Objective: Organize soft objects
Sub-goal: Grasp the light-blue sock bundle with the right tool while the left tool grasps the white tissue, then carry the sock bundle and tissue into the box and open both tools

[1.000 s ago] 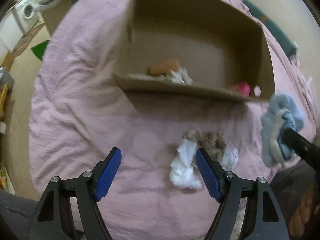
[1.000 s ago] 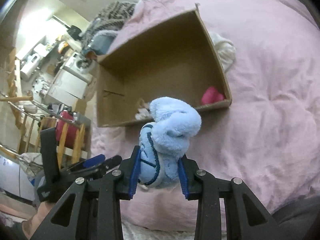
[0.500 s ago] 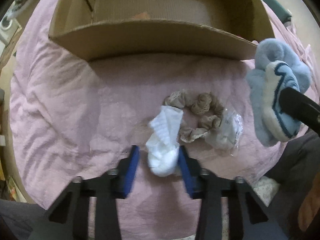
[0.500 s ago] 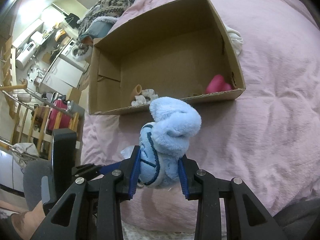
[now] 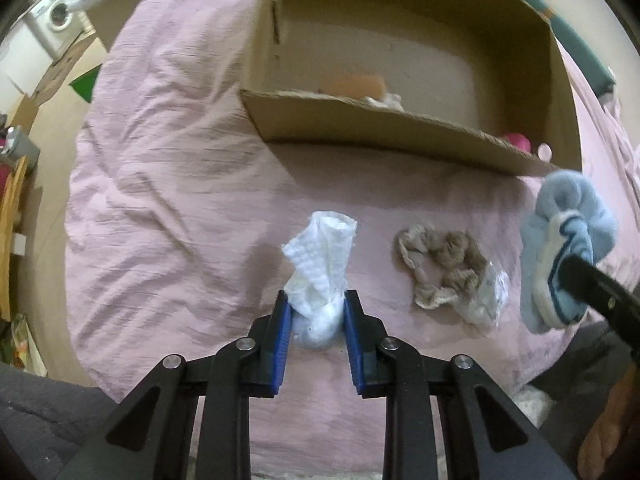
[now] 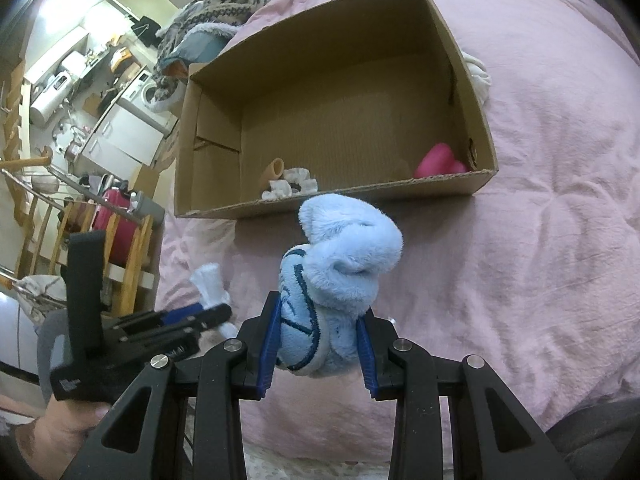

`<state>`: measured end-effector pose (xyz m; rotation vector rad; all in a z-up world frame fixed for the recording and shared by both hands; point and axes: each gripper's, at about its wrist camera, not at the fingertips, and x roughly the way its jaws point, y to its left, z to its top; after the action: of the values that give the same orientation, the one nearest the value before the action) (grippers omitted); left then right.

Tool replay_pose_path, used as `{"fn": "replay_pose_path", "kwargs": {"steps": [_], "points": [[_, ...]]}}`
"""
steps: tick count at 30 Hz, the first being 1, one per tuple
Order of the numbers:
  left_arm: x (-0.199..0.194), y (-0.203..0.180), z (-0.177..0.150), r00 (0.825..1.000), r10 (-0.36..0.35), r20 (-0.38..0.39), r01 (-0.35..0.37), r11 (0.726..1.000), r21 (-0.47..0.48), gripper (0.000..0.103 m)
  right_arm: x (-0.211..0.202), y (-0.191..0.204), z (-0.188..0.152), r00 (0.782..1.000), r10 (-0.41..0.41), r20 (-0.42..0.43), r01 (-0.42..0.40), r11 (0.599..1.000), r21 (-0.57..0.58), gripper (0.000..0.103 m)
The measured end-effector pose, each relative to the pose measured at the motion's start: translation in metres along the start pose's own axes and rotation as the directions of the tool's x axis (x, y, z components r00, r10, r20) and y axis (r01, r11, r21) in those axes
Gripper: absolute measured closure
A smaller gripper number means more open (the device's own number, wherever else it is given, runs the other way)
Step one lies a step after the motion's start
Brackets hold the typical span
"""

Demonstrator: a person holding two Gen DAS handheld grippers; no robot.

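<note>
The left gripper (image 5: 316, 320) is seen closed on the white sock (image 5: 320, 272), its blue pads pressed against the bunched toe end; the sock's long axis runs straight away from the jaws toward the cardboard box (image 5: 384, 136). The right gripper (image 6: 318, 344) is seen pinching the fluffy blue sock (image 6: 340, 280), which is held clear above the pink bedspread (image 6: 540, 240).

The box is noted directly ahead of both grippers, open side up, its near wall between the held socks and the interior. A pink item (image 6: 438, 160) and a few small pale pieces (image 6: 290, 184) are seen already inside. The left gripper is judged slightly nearer the near wall (by the left wrist view only).

A beige scrunchie (image 5: 442, 268) and a clear plastic wrapper (image 5: 486, 296) are seen lying on the bedspread, between the two grippers, touching each other.

Surface: soft, wrinkled quilt, so the box may tilt under load. Room: a washing machine (image 5: 56, 16) and cluttered shelves are seen beyond the bed edge
</note>
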<state>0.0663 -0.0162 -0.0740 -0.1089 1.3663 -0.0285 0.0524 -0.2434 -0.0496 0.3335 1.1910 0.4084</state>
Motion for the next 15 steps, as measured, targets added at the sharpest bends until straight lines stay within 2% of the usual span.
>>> {"fn": "replay_pose_path", "kwargs": {"steps": [4, 8, 15], "points": [[-0.011, 0.012, 0.006, 0.999, 0.012, 0.037, -0.011, 1.000, -0.016, 0.080, -0.001, 0.002, -0.001, 1.000, -0.005, 0.004, 0.006, 1.000, -0.011, 0.066], [-0.022, 0.005, 0.004, 0.994, 0.029, 0.101, -0.028, 1.000, -0.011, 0.080, -0.003, 0.003, -0.001, 1.000, -0.007, 0.011, 0.007, 1.000, -0.015, 0.065], [-0.039, 0.005, 0.008, 0.974, 0.063, 0.218, -0.061, 0.998, -0.014, 0.080, -0.009, 0.006, -0.001, 0.999, -0.006, 0.048, 0.008, 0.999, -0.032, 0.065]]}}
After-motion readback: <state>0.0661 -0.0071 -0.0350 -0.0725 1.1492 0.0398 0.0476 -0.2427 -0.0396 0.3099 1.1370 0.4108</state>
